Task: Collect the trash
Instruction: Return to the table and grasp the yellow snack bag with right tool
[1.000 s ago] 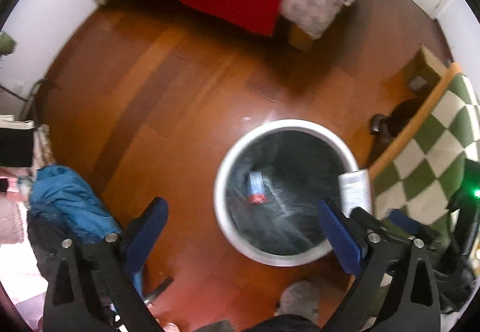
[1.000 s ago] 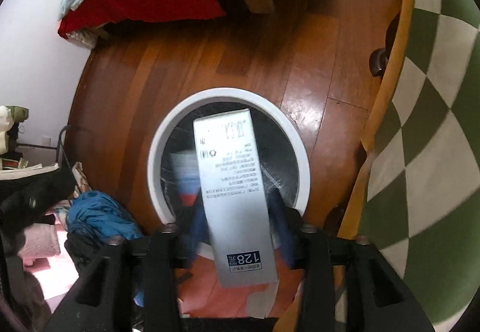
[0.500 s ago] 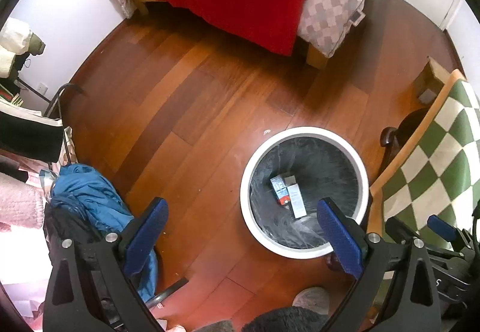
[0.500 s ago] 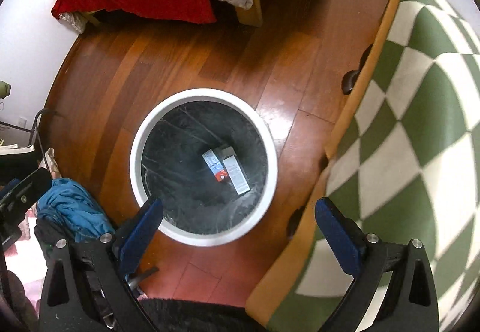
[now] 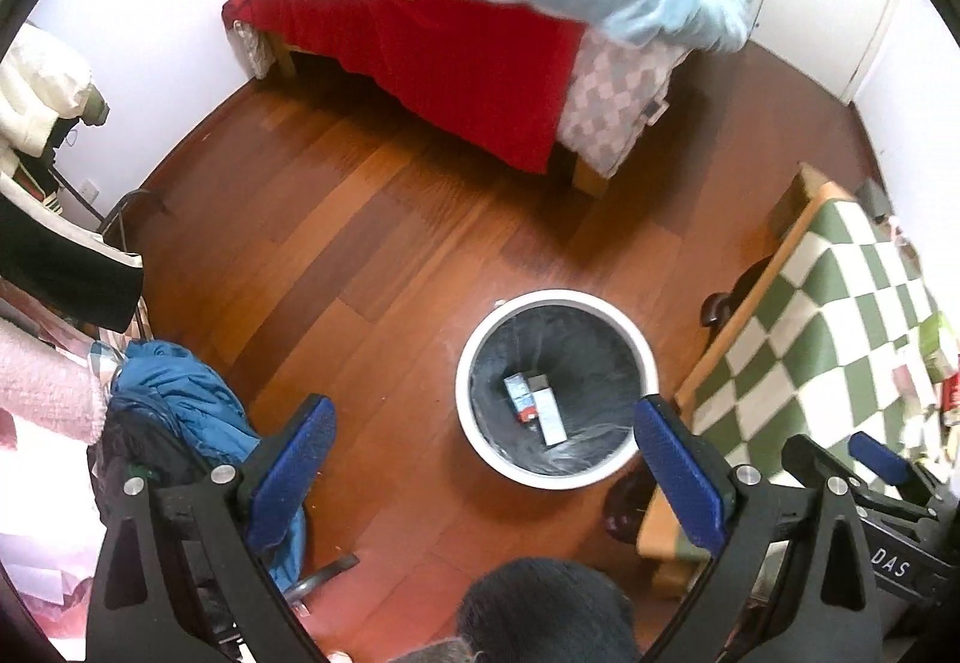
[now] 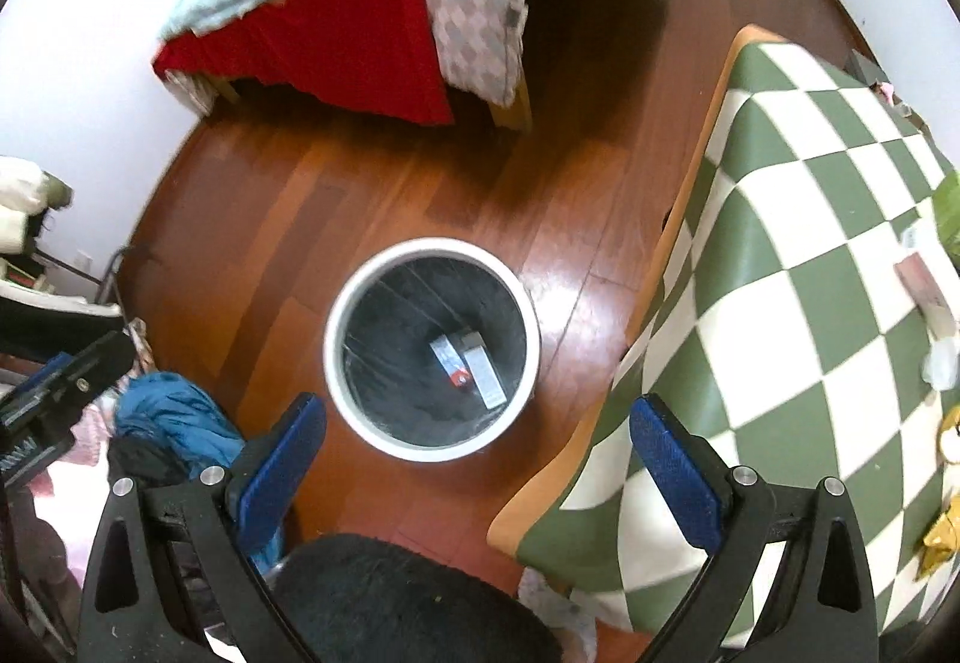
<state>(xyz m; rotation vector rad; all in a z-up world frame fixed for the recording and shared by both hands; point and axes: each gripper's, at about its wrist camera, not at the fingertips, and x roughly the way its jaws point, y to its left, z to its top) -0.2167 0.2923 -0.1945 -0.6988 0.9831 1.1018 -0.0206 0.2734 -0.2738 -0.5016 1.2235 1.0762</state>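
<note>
A round white bin [image 5: 644, 374] with a black liner stands on the wooden floor; it also shows in the right wrist view [image 6: 336, 321]. Two small boxes lie side by side at its bottom: a silver-grey one [image 5: 547, 414] [image 6: 483, 375] and a blue-and-red one [image 5: 518, 396] [image 6: 449, 363]. My left gripper [image 5: 486, 459] is open and empty, held high above the floor with the bin between its fingers in view. My right gripper [image 6: 480, 453] is open and empty, above the bin and the table edge. Small bits of trash [image 6: 927, 291] lie on the table at far right.
A table with a green-and-white checked cloth [image 6: 798, 267] [image 5: 840, 303] stands right of the bin. A bed with red and light blue covers [image 5: 480, 3] is at the back. A blue jacket [image 5: 180, 399] lies on the floor at left. A dark chair seat [image 6: 408, 603] is below.
My right gripper opened and let the silver-grey box fall into the bin beside the blue-and-red box. Both grippers have risen and pulled back, so the bin looks smaller.
</note>
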